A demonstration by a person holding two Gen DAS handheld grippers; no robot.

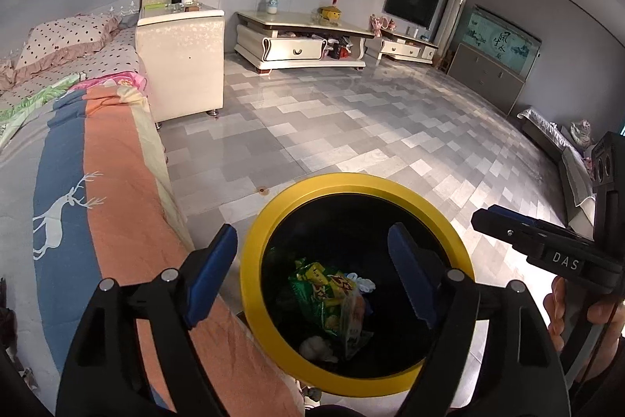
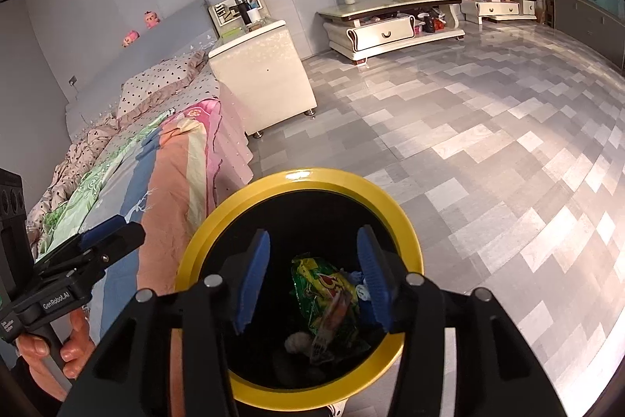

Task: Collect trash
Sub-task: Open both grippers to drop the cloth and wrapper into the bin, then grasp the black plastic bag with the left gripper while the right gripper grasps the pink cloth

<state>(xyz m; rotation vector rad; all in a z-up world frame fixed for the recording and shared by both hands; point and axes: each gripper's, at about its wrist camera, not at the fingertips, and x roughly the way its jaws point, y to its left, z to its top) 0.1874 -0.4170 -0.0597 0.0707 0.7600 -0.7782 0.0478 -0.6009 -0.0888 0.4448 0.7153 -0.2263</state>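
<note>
Right wrist view: bin (image 2: 300,182) depths dark; green wrapper (image 2: 328,284) partly hidden.

Grey tiled floor (image 1: 351,127), glossy. Standing on it: yellow-rimmed bin (image 1: 258,241) beside the bed (image 1: 117,182), white cabinet (image 1: 183,65), low TV stand (image 1: 297,45).

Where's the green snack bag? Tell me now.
The green snack bag lies inside the yellow-rimmed bin beside the bed, low in both wrist views, with a white wad next to it.
</note>
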